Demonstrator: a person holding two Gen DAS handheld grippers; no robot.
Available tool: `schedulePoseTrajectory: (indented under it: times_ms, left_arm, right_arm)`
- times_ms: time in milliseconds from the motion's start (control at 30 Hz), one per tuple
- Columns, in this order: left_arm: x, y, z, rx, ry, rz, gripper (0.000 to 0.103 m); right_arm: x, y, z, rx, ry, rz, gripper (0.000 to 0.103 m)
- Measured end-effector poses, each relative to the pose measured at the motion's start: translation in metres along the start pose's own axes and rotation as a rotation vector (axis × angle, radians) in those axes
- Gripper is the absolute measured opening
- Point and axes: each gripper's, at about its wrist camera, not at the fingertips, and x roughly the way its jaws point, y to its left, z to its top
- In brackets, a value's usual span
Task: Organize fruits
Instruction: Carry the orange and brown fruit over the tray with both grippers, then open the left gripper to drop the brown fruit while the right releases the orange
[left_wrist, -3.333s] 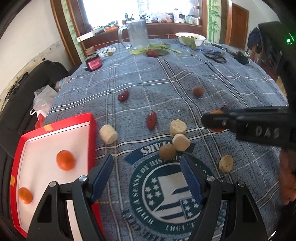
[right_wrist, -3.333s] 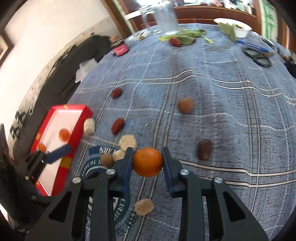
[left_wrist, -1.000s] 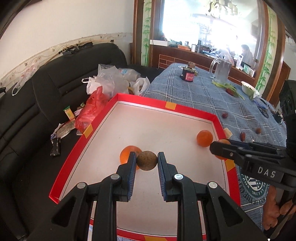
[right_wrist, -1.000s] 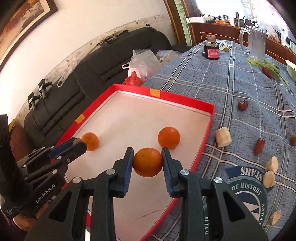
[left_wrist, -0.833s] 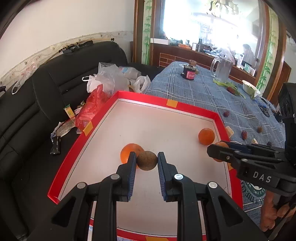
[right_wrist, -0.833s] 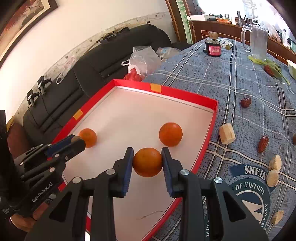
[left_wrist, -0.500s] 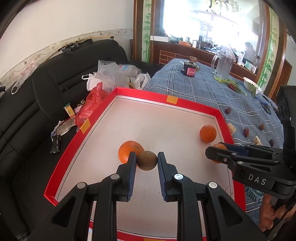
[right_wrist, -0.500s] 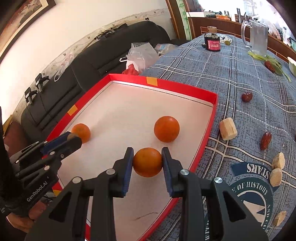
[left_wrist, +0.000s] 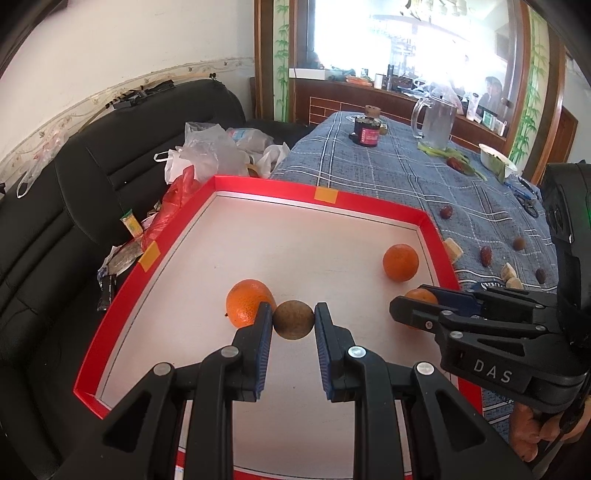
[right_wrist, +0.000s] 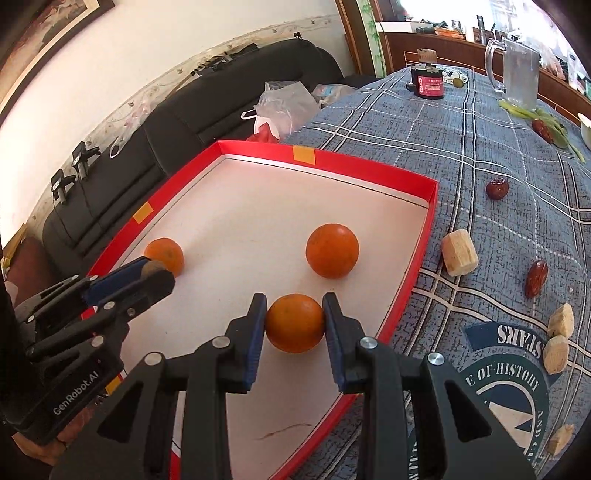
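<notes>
Both fruits hang over the red tray, and the risks come from letting go. The left hand-held gripper is clamped on a small brown round fruit, which sits just beside, perhaps touching, a loose orange lying on the tray floor; whether the fruit is resting on the floor or held slightly above it cannot be told. If the jaws spread here, the outer finger may well nudge that orange and send it rolling toward the low red wall. The right hand-held gripper is closed on another orange, held over the tray's near right part, close to the rim that borders the table. Released from any height, a round fruit could roll or bounce; the wall looks shallow, so it might hop out onto the cloth among the dates and pale cut pieces. A second loose orange lies just ahead of it and could be struck. The two tools also stand near each other, so opening both at once risks a knock between them. Lowering each fruit until it rests before releasing seems the safer course.
</notes>
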Motion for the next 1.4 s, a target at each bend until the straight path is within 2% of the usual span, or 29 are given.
schedulePoseTrajectory:
  times_ms: [433, 667, 1100, 1400]
  left_arm:
    - [0.000, 0.000, 0.003, -0.010, -0.002, 0.030, 0.023]
    - [-0.001, 0.004, 0.004, -0.024, -0.003, 0.051, 0.040]
    - [0.001, 0.007, 0.007, -0.050, 0.011, 0.054, 0.041]
    - [-0.003, -0.001, 0.009, -0.042, 0.007, 0.063, 0.049]
  right_arm:
    - [-0.001, -0.003, -0.001, 0.005, -0.004, 0.022, 0.033]
    - [-0.002, -0.005, -0.001, 0.022, -0.003, 0.045, 0.033]
    - [-0.011, -0.021, 0.001, 0.092, -0.021, 0.093, 0.034]
    - [-0.030, -0.039, 0.004, 0.128, -0.078, 0.096, 0.034]
